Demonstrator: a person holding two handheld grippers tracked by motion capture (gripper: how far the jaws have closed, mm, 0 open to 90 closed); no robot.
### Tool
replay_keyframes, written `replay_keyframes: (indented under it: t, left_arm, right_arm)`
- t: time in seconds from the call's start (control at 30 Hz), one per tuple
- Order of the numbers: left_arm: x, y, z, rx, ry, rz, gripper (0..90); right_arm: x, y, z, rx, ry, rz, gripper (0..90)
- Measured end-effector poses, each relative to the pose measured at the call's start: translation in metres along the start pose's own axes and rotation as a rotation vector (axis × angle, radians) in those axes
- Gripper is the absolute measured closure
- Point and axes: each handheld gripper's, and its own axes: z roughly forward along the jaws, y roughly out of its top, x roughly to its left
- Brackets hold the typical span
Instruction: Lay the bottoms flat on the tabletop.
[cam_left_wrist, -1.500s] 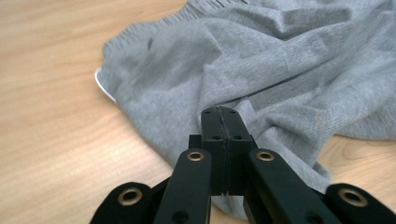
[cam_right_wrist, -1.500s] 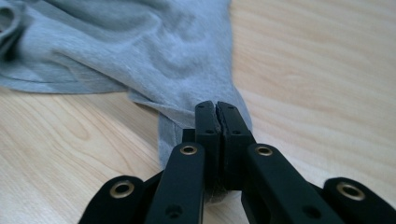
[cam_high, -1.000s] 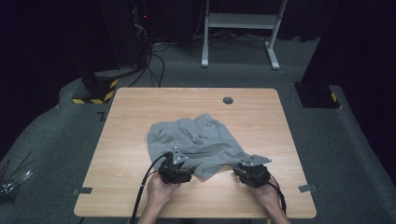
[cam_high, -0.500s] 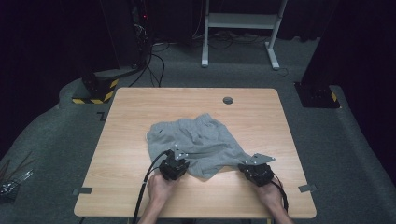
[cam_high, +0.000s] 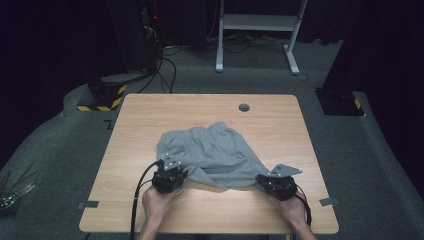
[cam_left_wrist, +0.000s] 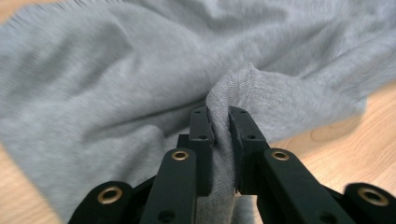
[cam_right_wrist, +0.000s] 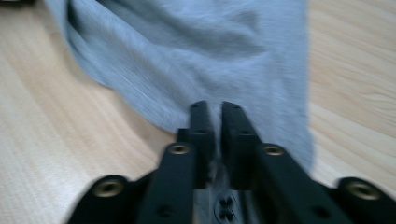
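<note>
A: Item, grey shorts (cam_high: 212, 155): location?
B: Crumpled mid-table (cam_high: 150, 115) (near edge). Left gripper (cam_left_wrist: 221, 125) pinches a raised fold; right gripper (cam_right_wrist: 214, 122) clamps the hem, jaws just eased slightly.

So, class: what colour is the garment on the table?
Plain grey garment; the left gripper view shows it best.

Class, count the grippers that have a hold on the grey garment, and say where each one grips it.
2. The left gripper pinches a fold at the grey garment's near-left edge; the right gripper clamps its near-right corner.
</note>
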Motion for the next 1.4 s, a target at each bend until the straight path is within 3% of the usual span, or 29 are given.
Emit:
replay_keyframes:
  t: [0.07, 0.1, 0.27, 0.3, 0.33, 0.37, 0.4, 0.53, 0.67, 0.77, 0.8, 0.83, 0.87, 0.97, 1.07, 1.2, 1.3, 1.33, 1.4]
  left_arm:
    - [0.000, -0.001, 0.001, -0.004, 0.009, 0.002, 80.3]
    - [0.000, -0.001, 0.001, -0.004, 0.009, 0.002, 80.4]
    - [0.002, 0.001, -0.003, -0.028, 0.024, -0.001, 80.7]
    - [0.002, 0.001, -0.004, -0.034, 0.026, -0.003, 80.8]
    - [0.002, 0.001, -0.005, -0.046, 0.028, -0.006, 81.0]
    - [0.002, 0.001, -0.005, -0.046, 0.028, -0.006, 81.1]
    - [0.001, 0.001, -0.008, -0.064, 0.028, -0.005, 81.2]
    - [0.000, 0.002, -0.016, -0.104, 0.035, 0.000, 81.4]
    - [0.003, 0.009, -0.025, -0.137, 0.053, -0.003, 81.3]
    - [0.010, 0.015, -0.017, -0.114, 0.078, -0.016, 81.7]
    - [0.014, 0.016, -0.008, -0.086, 0.084, -0.028, 81.7]
    - [0.015, 0.016, -0.003, -0.068, 0.090, -0.031, 81.7]
    - [0.015, 0.015, 0.003, -0.049, 0.099, -0.025, 81.7]
    - [0.011, 0.008, 0.012, -0.018, 0.101, -0.010, 81.8]
    - [0.009, -0.001, 0.018, 0.009, 0.100, -0.003, 81.9]
    - [0.010, -0.003, 0.027, 0.028, 0.115, 0.000, 82.0]
    - [0.014, -0.003, 0.039, 0.039, 0.128, 0.006, 82.0]
    - [0.016, -0.002, 0.042, 0.030, 0.130, 0.002, 81.7]
    - [0.021, 0.002, 0.047, 0.023, 0.139, -0.007, 80.9]
  right_arm:
    - [0.008, 0.000, 0.008, 0.028, 0.009, -0.033, 63.9]
    - [0.009, 0.000, 0.011, 0.040, 0.012, -0.041, 61.8]
    - [0.011, -0.002, 0.017, 0.076, 0.028, -0.058, 59.7]
    - [0.011, -0.003, 0.018, 0.090, 0.028, -0.062, 60.6]
    - [0.010, -0.006, 0.019, 0.105, 0.019, -0.071, 75.4]
    - [0.010, -0.006, 0.019, 0.105, 0.019, -0.071, 75.4]
    - [0.008, -0.006, 0.015, 0.093, 0.024, -0.065, 85.1]
    - [0.007, -0.001, 0.003, 0.033, 0.024, -0.067, 86.2]
    - [-0.001, 0.024, -0.010, -0.042, 0.002, -0.054, 85.6]
    - [-0.009, 0.034, -0.001, -0.027, -0.008, -0.024, 84.6]
    - [-0.014, 0.038, 0.007, 0.003, -0.028, -0.015, 83.9]
    - [-0.020, 0.041, 0.023, 0.068, -0.056, -0.010, 82.9]
    - [-0.026, 0.039, 0.043, 0.139, -0.057, 0.027, 78.3]
    - [-0.023, 0.035, 0.048, 0.136, -0.064, 0.026, 71.6]
    - [-0.013, 0.026, 0.028, 0.060, -0.053, 0.041, 64.7]
    - [-0.007, 0.014, 0.017, 0.057, -0.044, 0.028, 67.1]
    - [-0.012, 0.004, 0.026, 0.107, -0.051, 0.041, 70.6]
    - [-0.017, 0.003, 0.032, 0.089, -0.054, 0.068, 71.8]
    - [-0.020, 0.005, 0.034, 0.078, -0.067, 0.070, 71.9]
